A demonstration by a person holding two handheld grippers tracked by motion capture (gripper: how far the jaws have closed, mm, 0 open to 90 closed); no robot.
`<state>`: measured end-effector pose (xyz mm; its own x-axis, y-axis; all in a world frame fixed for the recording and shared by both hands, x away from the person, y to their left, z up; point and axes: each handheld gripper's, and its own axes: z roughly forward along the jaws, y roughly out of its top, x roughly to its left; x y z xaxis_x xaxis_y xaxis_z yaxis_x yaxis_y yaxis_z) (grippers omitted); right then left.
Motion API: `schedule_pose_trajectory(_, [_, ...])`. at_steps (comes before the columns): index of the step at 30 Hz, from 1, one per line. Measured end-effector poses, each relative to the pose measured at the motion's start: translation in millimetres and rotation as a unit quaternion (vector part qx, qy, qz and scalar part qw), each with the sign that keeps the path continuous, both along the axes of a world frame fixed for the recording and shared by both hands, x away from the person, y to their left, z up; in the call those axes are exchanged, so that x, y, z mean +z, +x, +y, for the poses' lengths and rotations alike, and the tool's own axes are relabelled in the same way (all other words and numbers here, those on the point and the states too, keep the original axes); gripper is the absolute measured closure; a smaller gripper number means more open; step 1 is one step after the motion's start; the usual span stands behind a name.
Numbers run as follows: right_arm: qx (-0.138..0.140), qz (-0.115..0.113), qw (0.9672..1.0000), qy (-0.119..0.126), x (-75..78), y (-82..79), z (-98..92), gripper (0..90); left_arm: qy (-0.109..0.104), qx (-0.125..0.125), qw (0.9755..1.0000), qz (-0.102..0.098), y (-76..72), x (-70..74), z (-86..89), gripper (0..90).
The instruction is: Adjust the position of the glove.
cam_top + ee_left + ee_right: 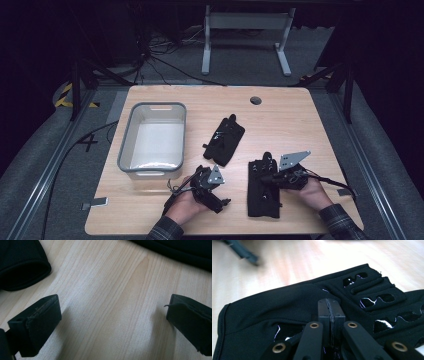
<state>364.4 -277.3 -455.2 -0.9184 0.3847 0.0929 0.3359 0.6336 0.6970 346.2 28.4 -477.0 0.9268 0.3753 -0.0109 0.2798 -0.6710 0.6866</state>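
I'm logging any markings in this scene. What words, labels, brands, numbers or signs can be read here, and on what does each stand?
"4": a dark mark that reads like this digit, on the grey floor left of the table.
Yellow and black hazard stripes, no wording, on the floor farther back on the left.
No readable text on the bin, the two black gloves or the grippers.

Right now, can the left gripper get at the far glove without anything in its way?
Probably yes: the left gripper is open over bare table, and the far glove lies just beyond it, apart from the bin and the near glove.
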Motion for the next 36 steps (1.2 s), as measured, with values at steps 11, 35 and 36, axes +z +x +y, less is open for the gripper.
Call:
schedule_pose_trajectory(11, [-0.032,-0.032,0.9988,-0.020,9.0,-10.3,-12.1,89.8,0.002,0.005,1.0000,0.002,-0.8,0.2,0.3,0.0])
schedule_pose_trajectory(35, [-0.054,-0.022,0.9982,-0.012,0.4,3.1,-17.3,89.8,0.009,0.014,0.9999,0.005,-0.6,2.2,0.5,0.4])
schedule_pose_trajectory(36, [-0.054,-0.023,0.9982,-0.011,1.2,3.1,-17.9,89.7,0.009,0.017,0.9998,0.010,0.0,3.0,1.0,0.9])
